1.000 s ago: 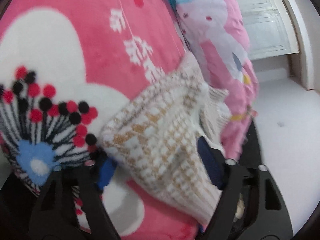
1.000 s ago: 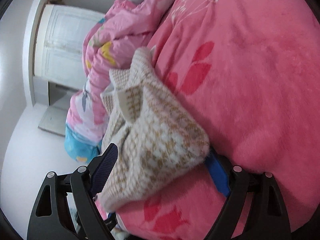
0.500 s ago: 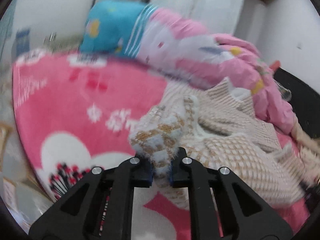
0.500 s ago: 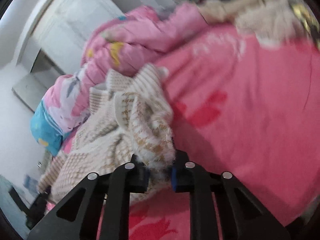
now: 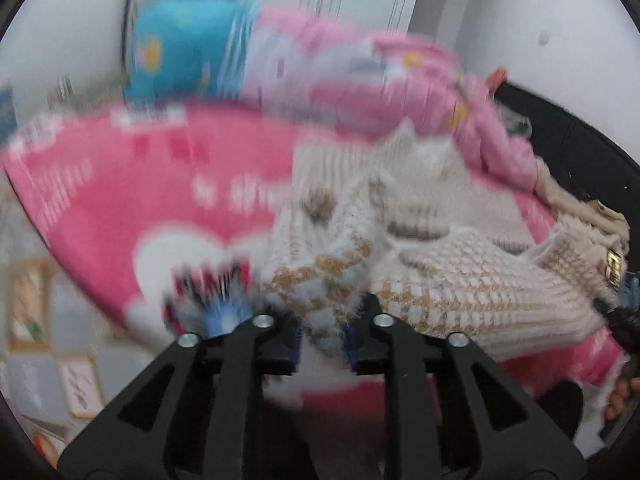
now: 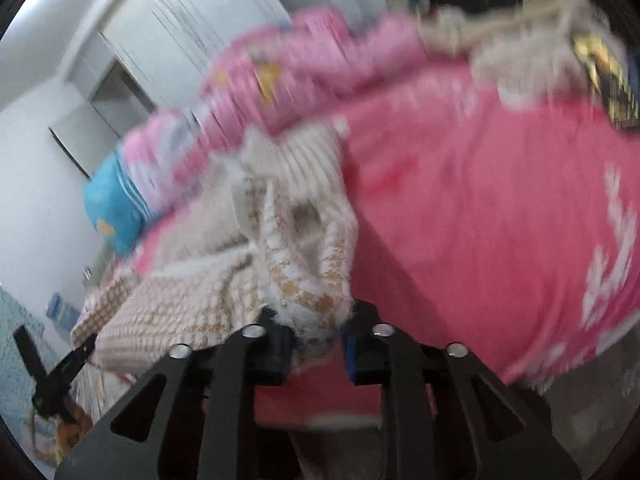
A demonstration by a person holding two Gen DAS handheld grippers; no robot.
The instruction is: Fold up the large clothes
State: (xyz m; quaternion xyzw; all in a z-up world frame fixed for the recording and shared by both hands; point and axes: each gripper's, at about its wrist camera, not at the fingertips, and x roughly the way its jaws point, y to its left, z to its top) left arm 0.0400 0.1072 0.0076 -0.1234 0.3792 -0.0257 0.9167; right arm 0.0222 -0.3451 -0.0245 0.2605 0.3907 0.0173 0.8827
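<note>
A cream and tan knitted sweater [image 5: 460, 292] lies bunched on a pink flowered blanket [image 5: 140, 184]. My left gripper [image 5: 322, 340] pinches one fluffy corner of it and holds it raised off the blanket; its jaws are opening slightly with the knit still pressed between the pads. In the right wrist view my right gripper [image 6: 318, 344] holds another corner of the sweater [image 6: 304, 272] the same way, jaws easing open, cloth still caught. The rest of the garment hangs back toward the blanket [image 6: 480, 220]. Both views are blurred by motion.
A rolled pink and blue quilt [image 5: 320, 68] lies along the far side of the bed, seen too in the right view as the quilt [image 6: 280, 80]. White wardrobe doors [image 6: 192, 32] stand behind. Beige cloth and clutter [image 6: 540, 20] sit at the bed's far corner.
Both grippers went from wide open around sweater corners to closed on them. Both then rose and rolled, lifting the corners off the blanket.
</note>
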